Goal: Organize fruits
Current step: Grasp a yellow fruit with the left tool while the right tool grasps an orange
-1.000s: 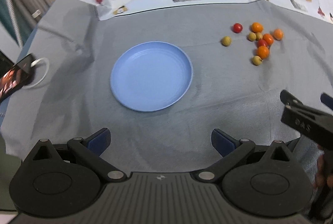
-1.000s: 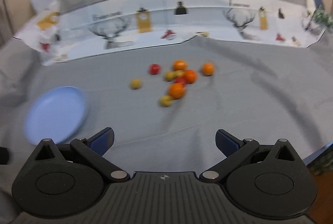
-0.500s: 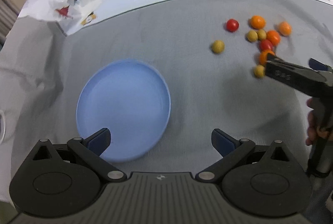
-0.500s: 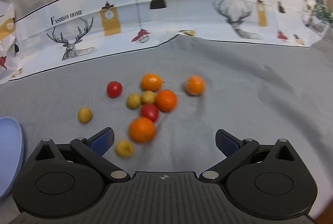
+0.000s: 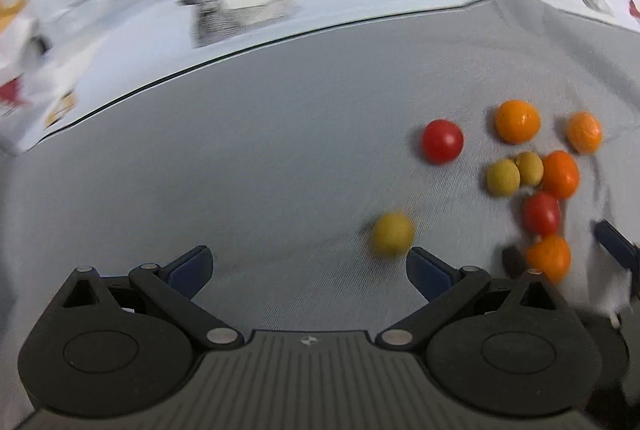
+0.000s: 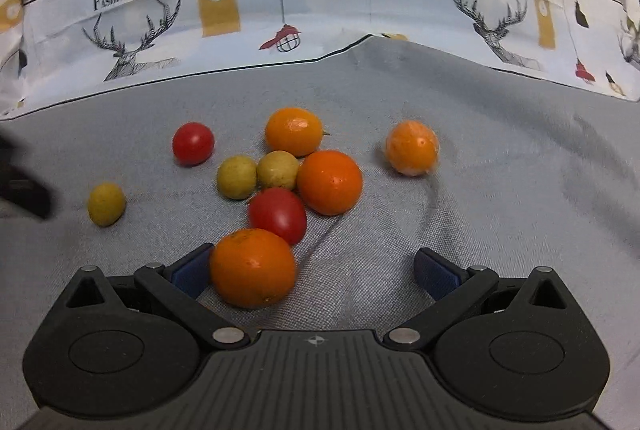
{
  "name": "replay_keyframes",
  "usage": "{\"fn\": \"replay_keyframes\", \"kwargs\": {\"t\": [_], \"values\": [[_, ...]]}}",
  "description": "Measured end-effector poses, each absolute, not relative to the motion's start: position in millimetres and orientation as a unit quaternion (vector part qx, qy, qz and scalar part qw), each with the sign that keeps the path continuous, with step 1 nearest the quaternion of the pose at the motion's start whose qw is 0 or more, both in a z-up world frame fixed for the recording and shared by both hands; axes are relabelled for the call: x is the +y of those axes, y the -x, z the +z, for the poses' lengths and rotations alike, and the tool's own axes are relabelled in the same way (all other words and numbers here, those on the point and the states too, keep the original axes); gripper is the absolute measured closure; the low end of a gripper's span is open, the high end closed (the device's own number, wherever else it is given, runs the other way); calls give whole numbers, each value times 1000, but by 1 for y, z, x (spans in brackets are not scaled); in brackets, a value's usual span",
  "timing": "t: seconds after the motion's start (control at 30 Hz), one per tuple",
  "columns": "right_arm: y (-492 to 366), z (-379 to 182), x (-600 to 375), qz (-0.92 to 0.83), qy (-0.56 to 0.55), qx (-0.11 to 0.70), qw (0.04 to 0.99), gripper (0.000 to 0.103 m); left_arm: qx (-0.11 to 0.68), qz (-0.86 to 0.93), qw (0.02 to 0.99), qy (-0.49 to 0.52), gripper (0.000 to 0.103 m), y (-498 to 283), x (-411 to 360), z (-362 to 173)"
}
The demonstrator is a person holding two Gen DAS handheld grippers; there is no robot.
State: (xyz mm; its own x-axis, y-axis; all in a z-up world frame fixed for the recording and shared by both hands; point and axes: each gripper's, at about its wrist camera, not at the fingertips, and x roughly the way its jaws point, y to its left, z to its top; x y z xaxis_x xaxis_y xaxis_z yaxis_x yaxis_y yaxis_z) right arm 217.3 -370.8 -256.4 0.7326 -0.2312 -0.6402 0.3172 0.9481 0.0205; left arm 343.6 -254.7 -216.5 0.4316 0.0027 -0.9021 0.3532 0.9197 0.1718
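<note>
- Left wrist view: we have swung our left gripper (image 5: 307, 272) off the plate toward the fruit; fingers wide, a yellow fruit (image 5: 392, 234) near, just right of centre.
- Right wrist view: our right gripper (image 6: 314, 272) has closed in; fingers wide, the nearest orange (image 6: 253, 267) beside the left finger, ready for grasping.

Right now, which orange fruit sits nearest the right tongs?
The round orange fruit lowest in the right wrist view, beside the left blue pad of the right tongs; the others lie farther back.

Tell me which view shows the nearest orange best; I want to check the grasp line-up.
The right wrist view: the nearest orange sits sharp and whole between the open jaws, beside the left one. The left wrist view shows that orange blurred at the frame's right, partly hidden.
</note>
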Motion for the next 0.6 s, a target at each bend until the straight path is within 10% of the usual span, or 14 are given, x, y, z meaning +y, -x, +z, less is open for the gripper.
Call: {"fn": "replay_keyframes", "kwargs": {"t": [0.4, 0.43, 0.53, 0.6], "values": [[-218, -262, -365, -158, -54, 326, 931, 1, 552, -125, 809, -157, 0, -366, -272, -247], [-218, -262, -365, -157, -54, 327, 930, 1, 547, -131, 810, -164, 9, -365, -275, -245], [-213, -256, -367, -147, -66, 337, 928, 19, 537, -183, 806, -171, 76, -352, -286, -231], [-203, -248, -362, -132, -70, 335, 931, 53, 518, -187, 814, -186, 76, -341, -293, -225]]}}
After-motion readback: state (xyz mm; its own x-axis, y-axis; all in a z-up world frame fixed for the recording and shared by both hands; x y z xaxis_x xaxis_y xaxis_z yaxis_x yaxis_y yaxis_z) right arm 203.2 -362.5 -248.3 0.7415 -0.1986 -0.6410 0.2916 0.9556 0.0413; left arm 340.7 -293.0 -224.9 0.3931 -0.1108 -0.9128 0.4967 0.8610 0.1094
